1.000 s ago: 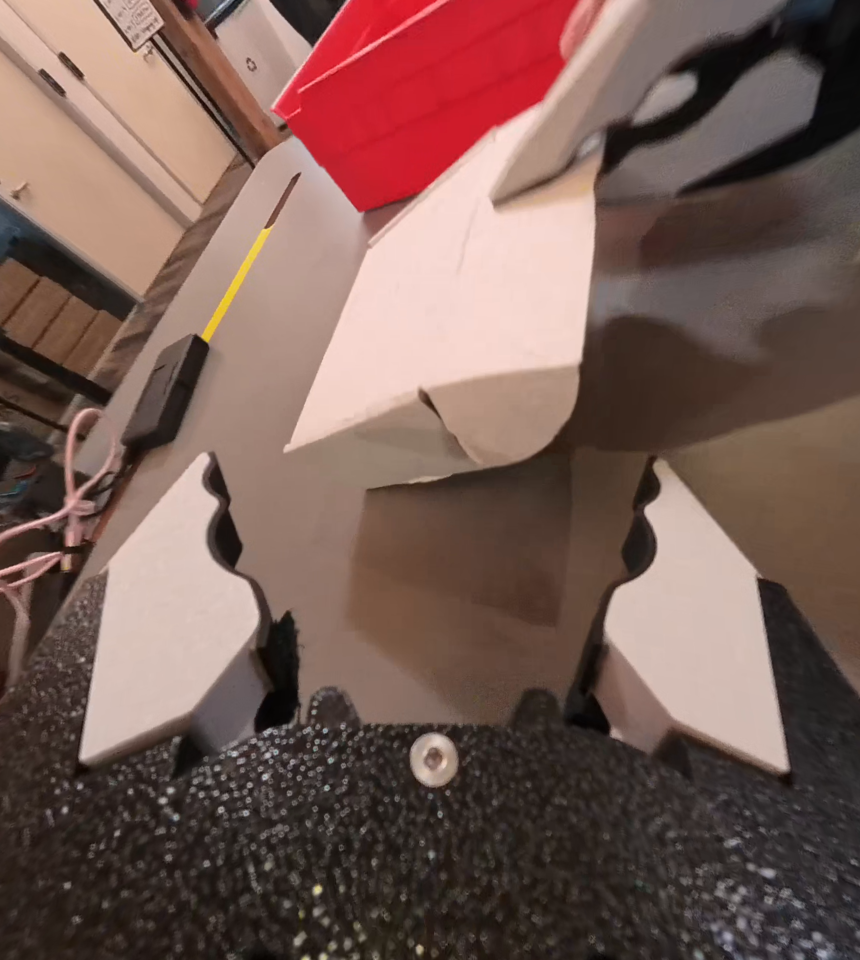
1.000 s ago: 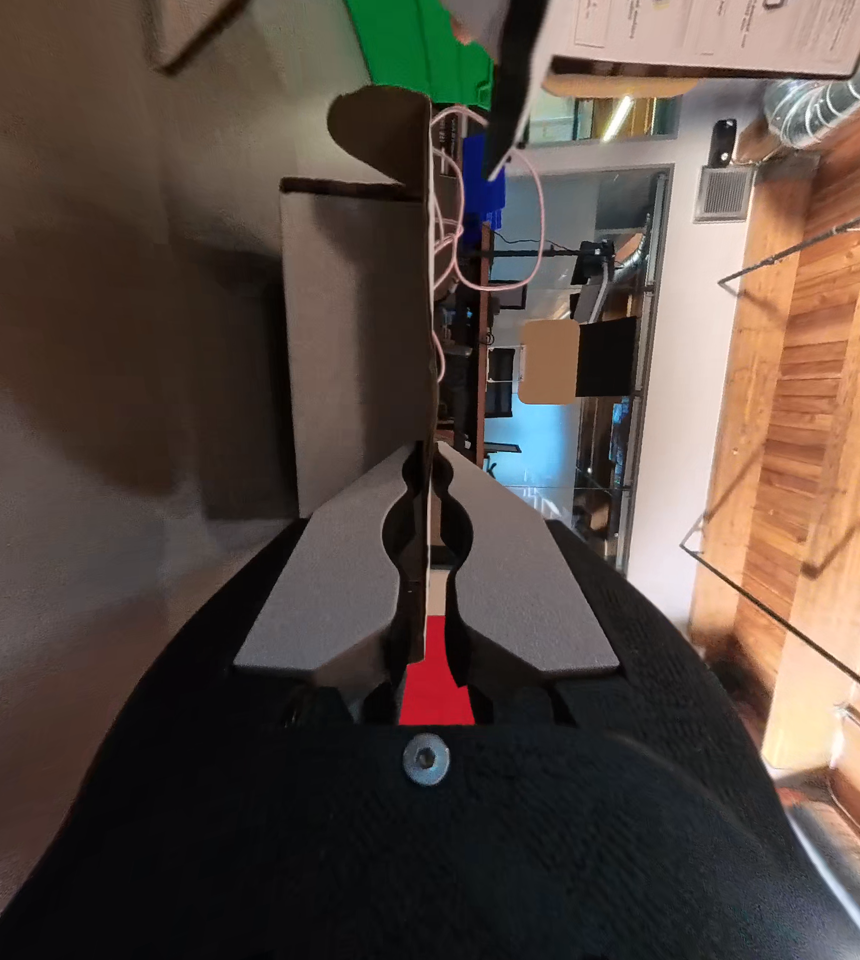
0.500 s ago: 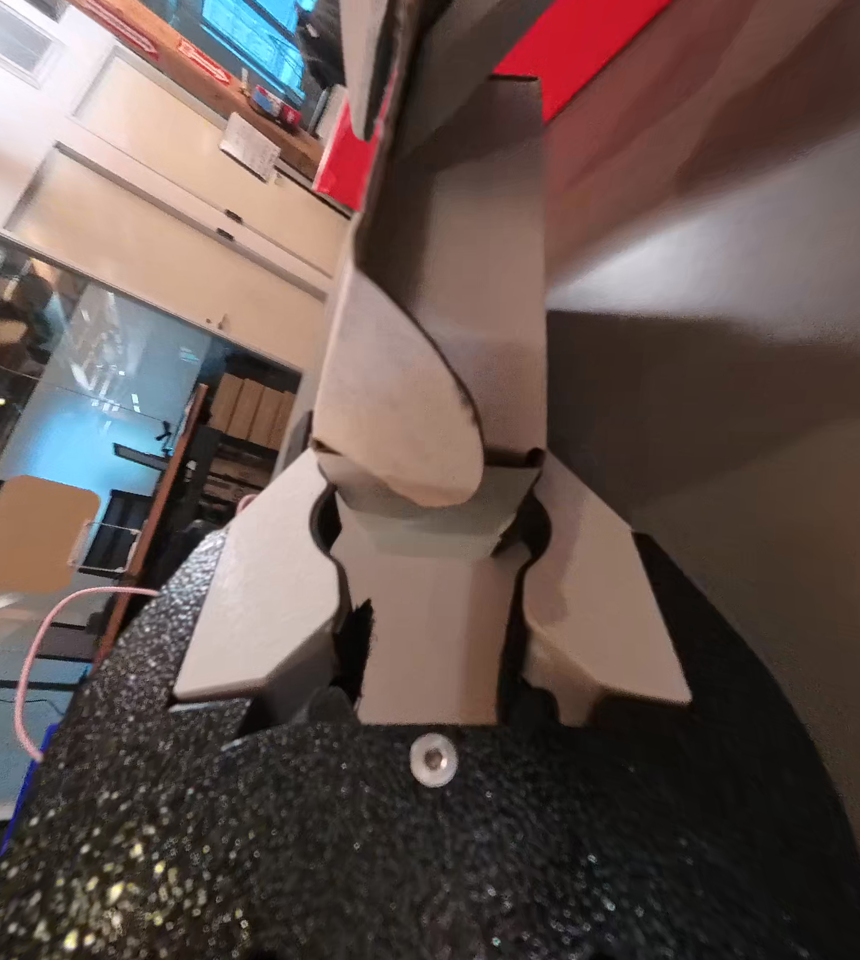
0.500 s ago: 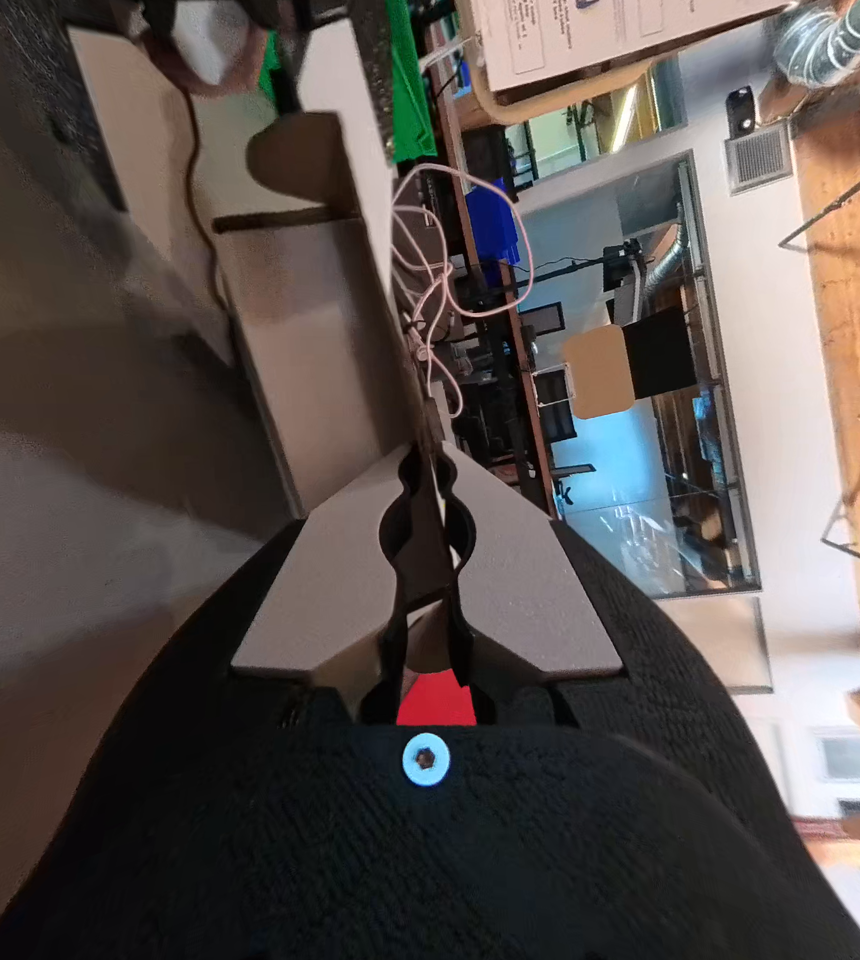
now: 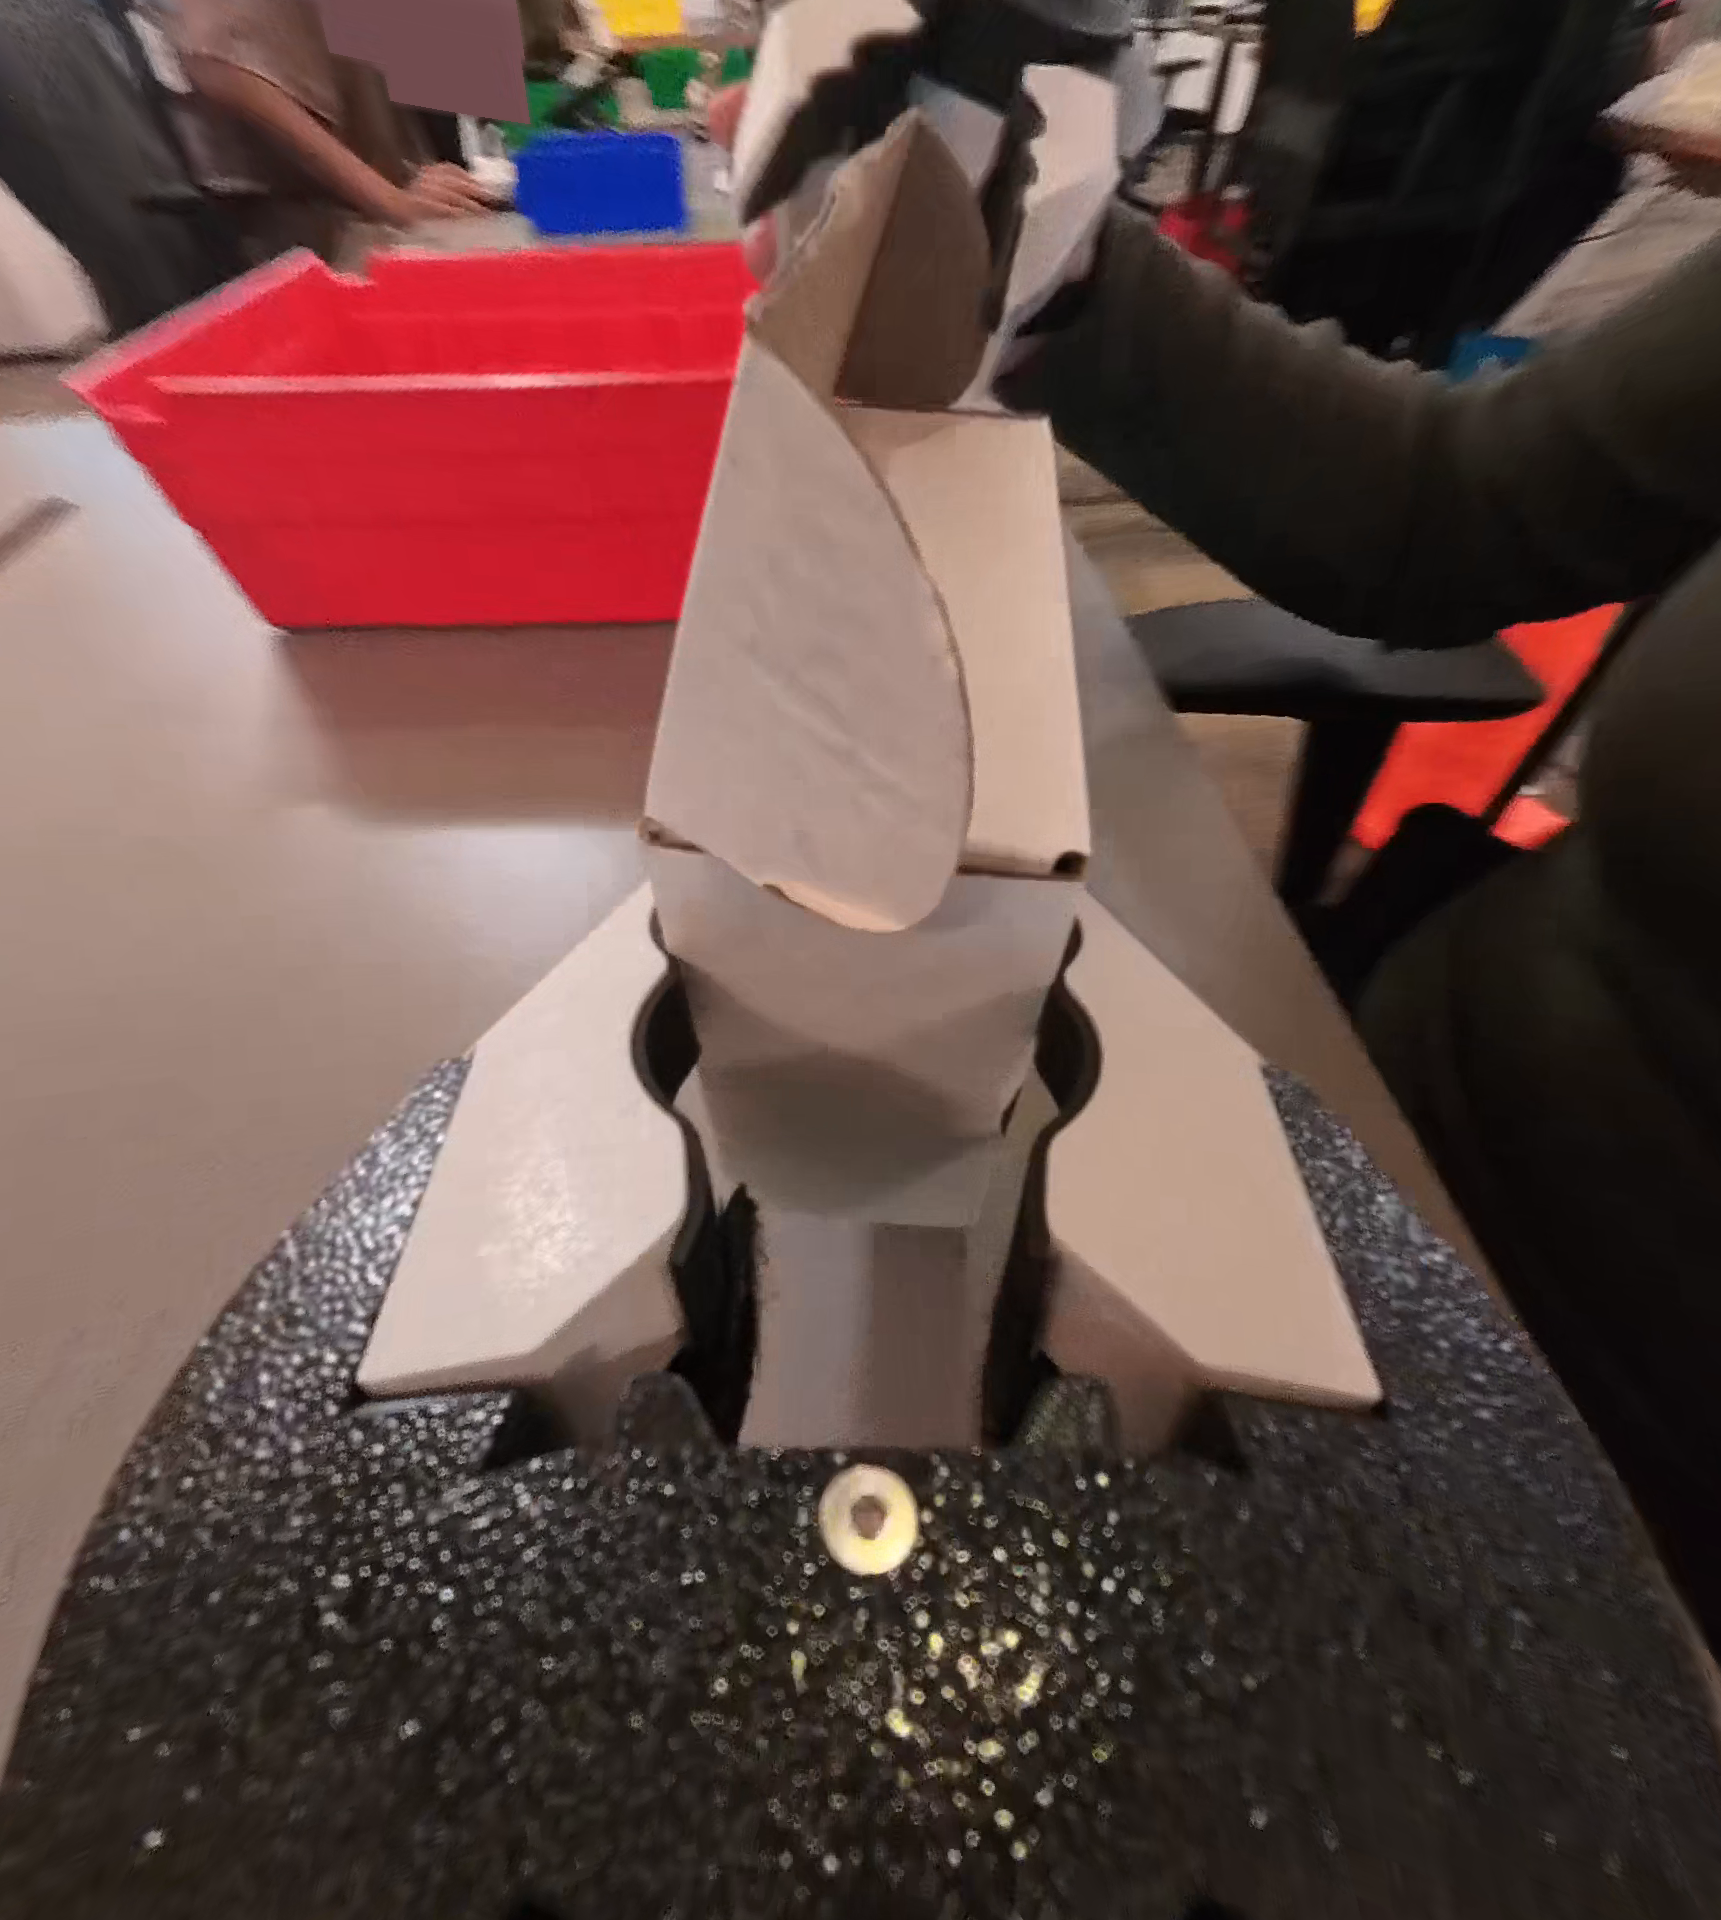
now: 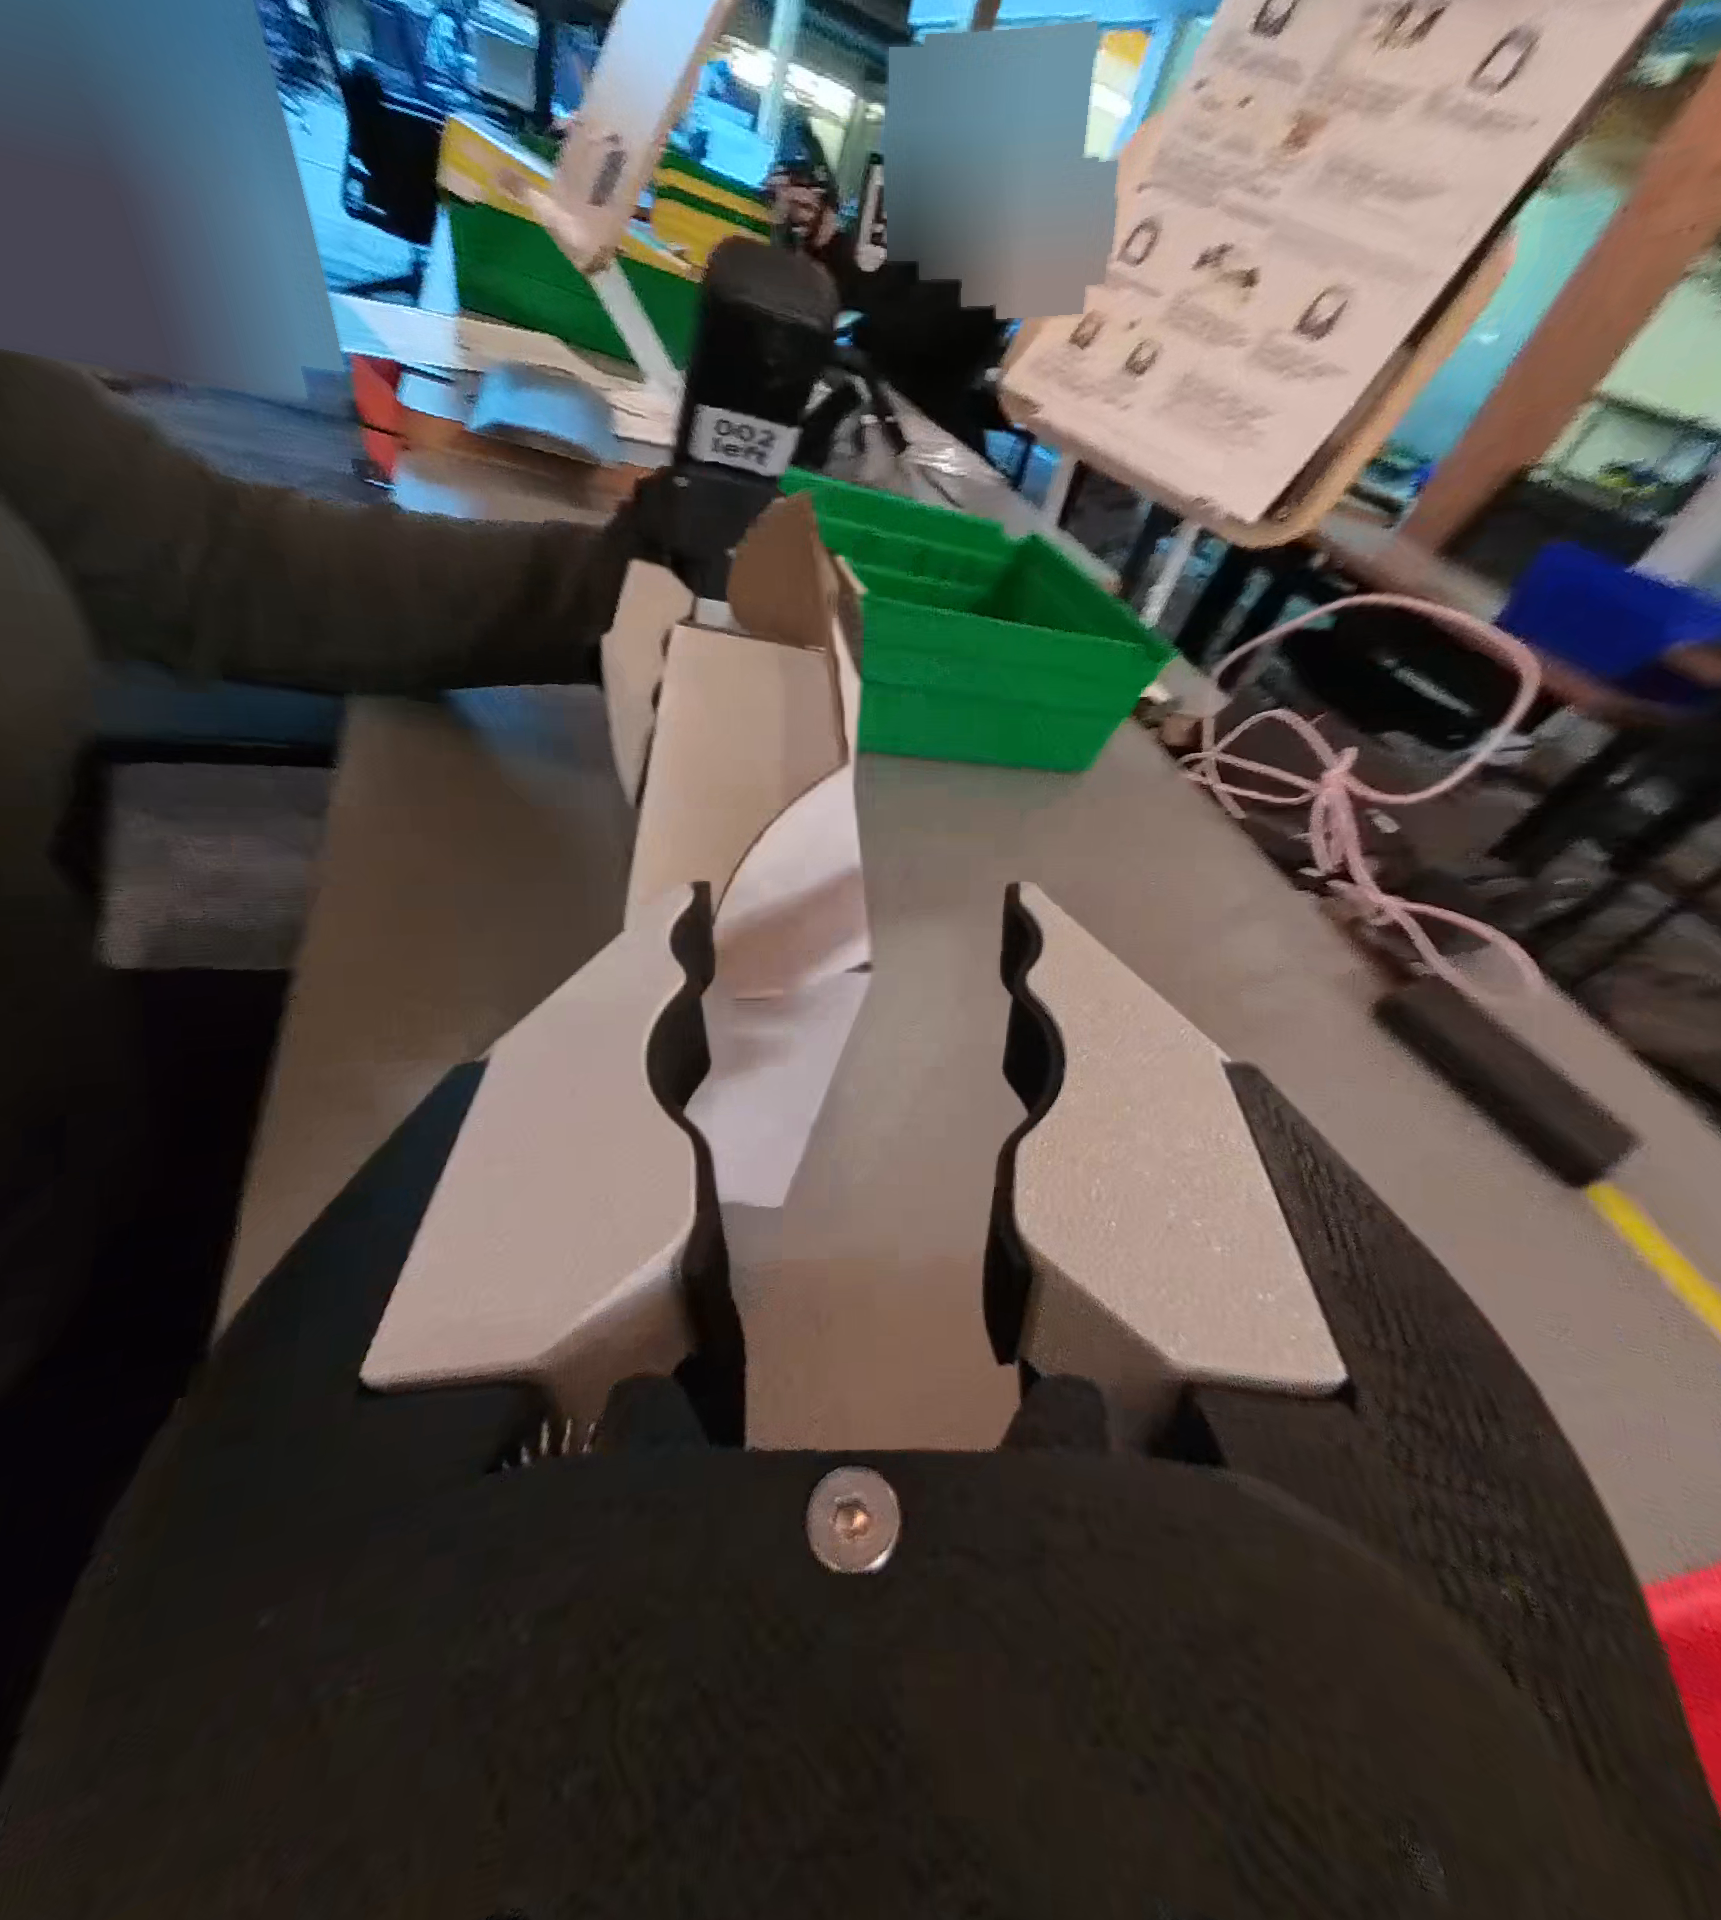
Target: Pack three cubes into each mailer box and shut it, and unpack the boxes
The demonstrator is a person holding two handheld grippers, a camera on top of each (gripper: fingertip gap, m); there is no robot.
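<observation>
A tan cardboard mailer box (image 5: pixel 835 675) stands on its narrow side above the table (image 5: pixel 160 831), one rounded flap hanging loose over its near end. My left gripper (image 5: pixel 866 925) is shut on that near end, both pads pressed against the box's sides. My right gripper (image 6: pixel 858 899) is open at the other end of the box (image 6: pixel 731 727). A flap lies beside its left finger (image 6: pixel 575 1091), with a clear gap to the right finger. It also shows blurred at the far end in the left wrist view (image 5: pixel 923 145). No cubes are visible.
A red bin (image 5: pixel 440 468) stands behind the box on one side and a green bin (image 6: pixel 991 665) on the other. A pink cable (image 6: pixel 1355 810) and a black block (image 6: pixel 1500 1070) lie at the table edge. A dark sleeve (image 5: pixel 1355 468) reaches across. People stand beyond. My hands' fingertips stand some 15 centimetres from each other.
My left gripper closed from wide open onto the box's end. My right gripper, shut on the box's flap in both earlier frames, has opened and let it go. Both views have swung round.
</observation>
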